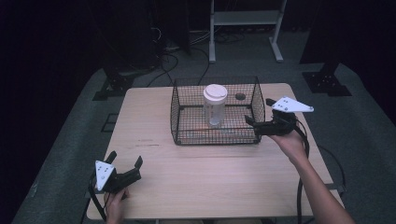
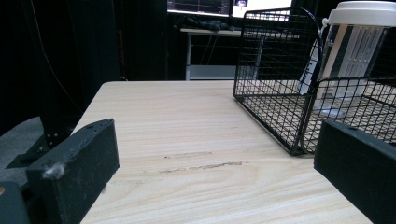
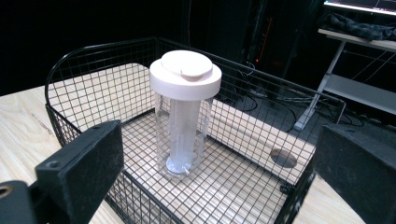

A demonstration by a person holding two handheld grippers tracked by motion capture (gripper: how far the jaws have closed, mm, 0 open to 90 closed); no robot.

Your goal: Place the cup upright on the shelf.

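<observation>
Standing upright in the wire basket point(image 1: 176, 112), a lidded clear container point(image 1: 215, 106) awaits; both grippers, left point(image 1: 125, 163) and right point(image 1: 256, 114), gape empty, nothing visibly begun.

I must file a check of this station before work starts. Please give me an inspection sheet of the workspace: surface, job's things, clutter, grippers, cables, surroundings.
Surface: light wooden table, a few dark scuff marks, a round hole near the far edge.
Job's things: black wire basket at the far middle; a clear jar with a white lid stands upright inside it.
Clutter: nothing seen.
Grippers: left gripper open at the near left corner, holding nothing; right gripper open, beside the basket's right end, holding nothing.
Cables: one trails from each gripper; loose cables lie on the floor beyond the table.
Surroundings: dark room, grey floor, white desk frame behind.
</observation>
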